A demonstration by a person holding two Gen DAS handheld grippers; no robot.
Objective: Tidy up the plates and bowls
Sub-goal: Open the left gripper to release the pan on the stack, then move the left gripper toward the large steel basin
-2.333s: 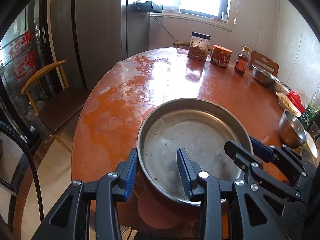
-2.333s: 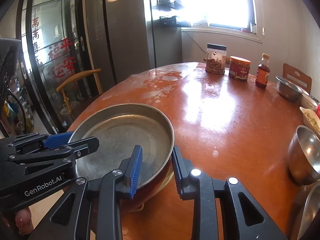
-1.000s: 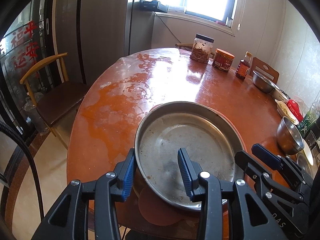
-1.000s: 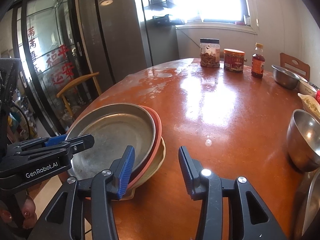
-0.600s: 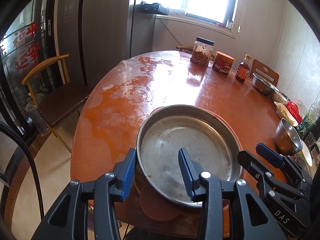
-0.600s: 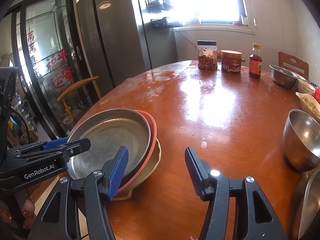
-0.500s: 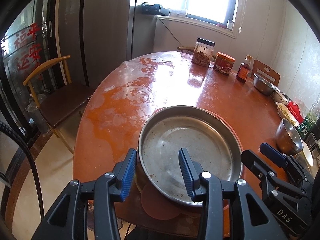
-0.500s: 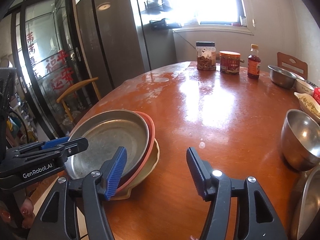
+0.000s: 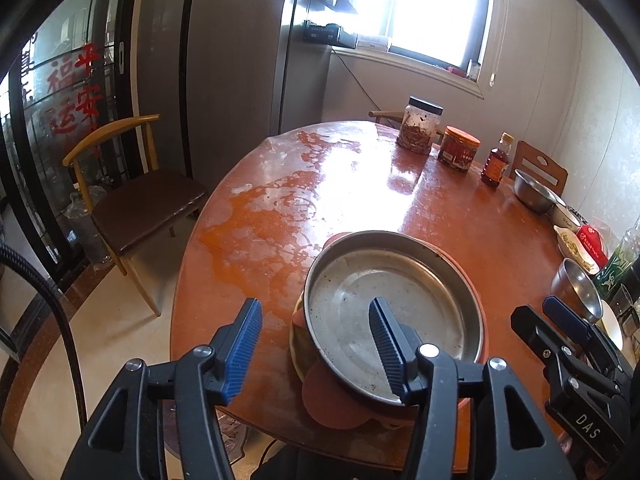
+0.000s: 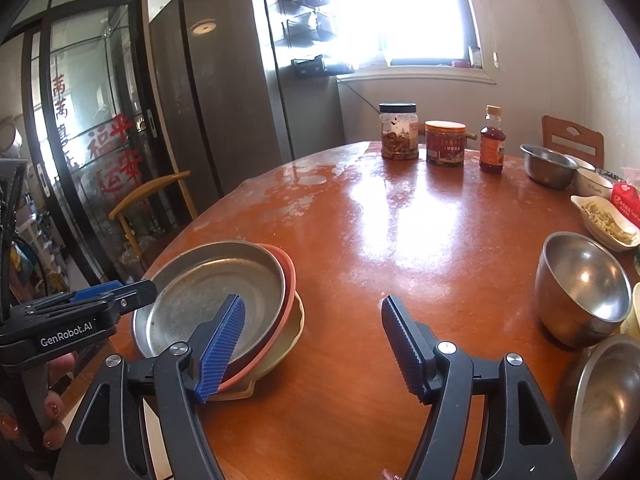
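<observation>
Two grippers hang over the near edge of the table (image 10: 400,216), both spread wide and holding nothing. The left gripper (image 9: 316,336) straddles the near rim of the metal pan (image 9: 392,312); the right gripper (image 10: 312,340) sits just beside the same stack. That pan rests nested on a red plate (image 10: 289,276), which lies on a cream plate (image 10: 294,322), so the plates look gathered. Left to do, I judge: a steel bowl (image 10: 582,288) at the right, a second pan (image 10: 608,400) at the near right edge, and a smaller steel bowl (image 10: 548,166) farther back, all loose.
</observation>
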